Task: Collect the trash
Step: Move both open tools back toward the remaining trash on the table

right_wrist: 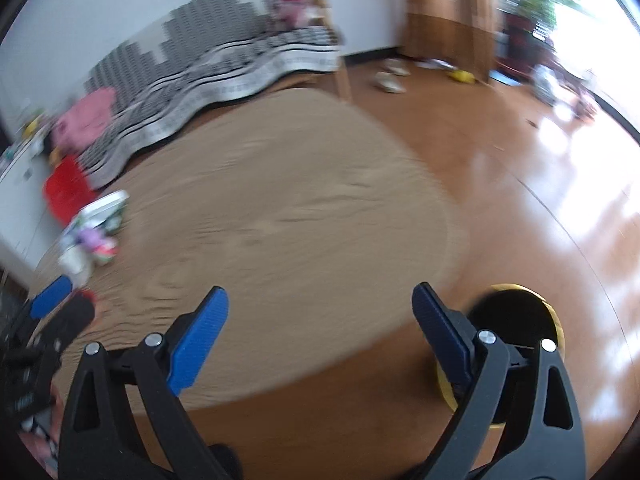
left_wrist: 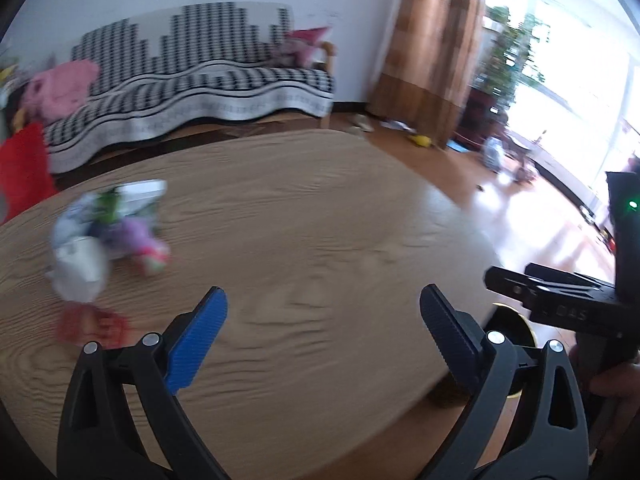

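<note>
Currently both my left gripper (left_wrist: pixel 324 320) and right gripper (right_wrist: pixel 320 320) are wide open, empty. Trash pile (left_wrist: pixel 104 232) sits far-left on the desk (left_wrist: pixel 320 220), nearer the left gripper; black bin (right_wrist: pixel 516 320) lies right, beside the desk.

Black linkage arms, silver rivets – ribbed blue fingers (left_wrist: pixel 196 344); green LED on housing.

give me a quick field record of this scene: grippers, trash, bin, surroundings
left gripper: open, holding nothing, above the table
right gripper: open, holding nothing, over the table's near edge
trash pile: blurred heap of wrappers and paper on the table's left side, apart from both grippers
red wrapper: on the table, nearer than the pile
bin: dark round opening with yellow rim, on the floor beside the table, by the right gripper
sofa: checked cover, against the far wall
</note>
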`<action>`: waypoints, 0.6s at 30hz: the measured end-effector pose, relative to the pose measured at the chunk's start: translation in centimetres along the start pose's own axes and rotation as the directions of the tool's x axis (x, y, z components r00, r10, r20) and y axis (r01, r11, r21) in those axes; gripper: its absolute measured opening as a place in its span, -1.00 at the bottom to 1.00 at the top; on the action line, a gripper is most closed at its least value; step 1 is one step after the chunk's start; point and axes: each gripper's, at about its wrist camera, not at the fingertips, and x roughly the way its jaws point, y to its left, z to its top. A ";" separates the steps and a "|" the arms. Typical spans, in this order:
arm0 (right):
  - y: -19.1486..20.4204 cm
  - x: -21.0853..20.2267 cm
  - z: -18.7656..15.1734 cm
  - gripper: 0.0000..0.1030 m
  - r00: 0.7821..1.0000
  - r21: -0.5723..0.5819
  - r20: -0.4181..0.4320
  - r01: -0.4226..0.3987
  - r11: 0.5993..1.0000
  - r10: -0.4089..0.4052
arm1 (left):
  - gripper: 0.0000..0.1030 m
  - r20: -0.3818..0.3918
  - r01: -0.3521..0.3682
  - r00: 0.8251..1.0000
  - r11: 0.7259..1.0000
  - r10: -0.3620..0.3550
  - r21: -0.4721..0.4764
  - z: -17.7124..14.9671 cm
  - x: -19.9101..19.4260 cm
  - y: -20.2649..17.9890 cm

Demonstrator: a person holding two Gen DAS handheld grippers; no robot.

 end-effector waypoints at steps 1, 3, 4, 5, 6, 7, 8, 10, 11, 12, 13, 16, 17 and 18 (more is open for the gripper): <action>2.2 0.6 0.2 0.75 1.000 -0.029 -0.003 -0.029 0.999 0.029 | 0.83 0.002 -0.021 1.000 1.000 0.021 -0.019 0.0 -0.5 1.6; 5.8 1.6 0.4 0.75 0.997 -0.070 -0.015 -0.075 0.995 0.075 | 0.83 0.006 -0.079 0.997 0.995 0.079 -0.062 -0.4 -1.5 5.8; 8.0 2.3 0.4 0.75 0.993 -0.091 -0.030 -0.113 0.989 0.111 | 0.83 0.005 -0.097 0.995 0.992 0.098 -0.077 -0.4 -1.8 7.3; 9.7 3.0 0.4 0.75 0.989 -0.109 -0.044 -0.146 0.983 0.142 | 0.83 0.002 -0.117 0.993 0.989 0.118 -0.094 -0.5 -2.0 9.1; 10.7 3.4 0.5 0.75 0.985 -0.124 -0.055 -0.168 0.978 0.162 | 0.83 -0.002 -0.143 0.990 0.983 0.144 -0.115 -0.8 -2.4 11.3; 12.9 4.2 0.3 0.75 0.980 -0.152 -0.073 -0.196 0.969 0.187 | 0.83 -0.006 -0.161 0.987 0.978 0.161 -0.130 -0.8 -2.5 12.7; 14.3 4.7 0.1 0.75 0.977 -0.170 -0.083 -0.210 0.963 0.198 | 0.83 -0.013 -0.184 0.983 0.971 0.185 -0.153 -1.1 -2.8 14.6; 17.4 5.7 -0.8 0.75 0.966 -0.222 -0.120 -0.252 0.942 0.230 | 0.83 -0.025 -0.209 0.978 0.957 0.208 -0.199 -1.4 -3.4 17.7; 18.6 6.3 -1.2 0.75 0.959 -0.245 -0.139 -0.273 0.930 0.245 | 0.83 -0.031 -0.212 0.977 0.951 0.210 -0.224 -1.6 -3.6 19.1; 20.4 7.1 -1.6 0.75 0.950 -0.278 -0.166 -0.302 0.912 0.264 | 0.83 -0.036 -0.213 0.977 0.944 0.210 -0.253 -1.8 -3.8 20.6; 21.3 7.4 -2.1 0.75 0.945 -0.301 -0.182 -0.318 0.899 0.273 | 0.83 -0.040 -0.215 0.976 0.938 0.212 -0.273 -1.8 -4.0 21.8; 24.9 9.1 -3.6 0.75 0.926 -0.408 -0.244 -0.368 0.836 0.289 | 0.83 -0.058 -0.220 0.975 0.920 0.213 -0.323 -2.0 -4.0 24.1; 25.9 9.7 -4.1 0.75 0.922 -0.442 -0.261 -0.378 0.813 0.287 | 0.83 -0.067 -0.216 0.976 0.915 0.206 -0.340 -2.1 -3.8 24.9; 27.2 10.5 -4.5 0.75 0.919 -0.483 -0.279 -0.386 0.786 0.279 | 0.83 -0.073 -0.215 0.977 0.910 0.203 -0.355 -2.2 -3.7 25.5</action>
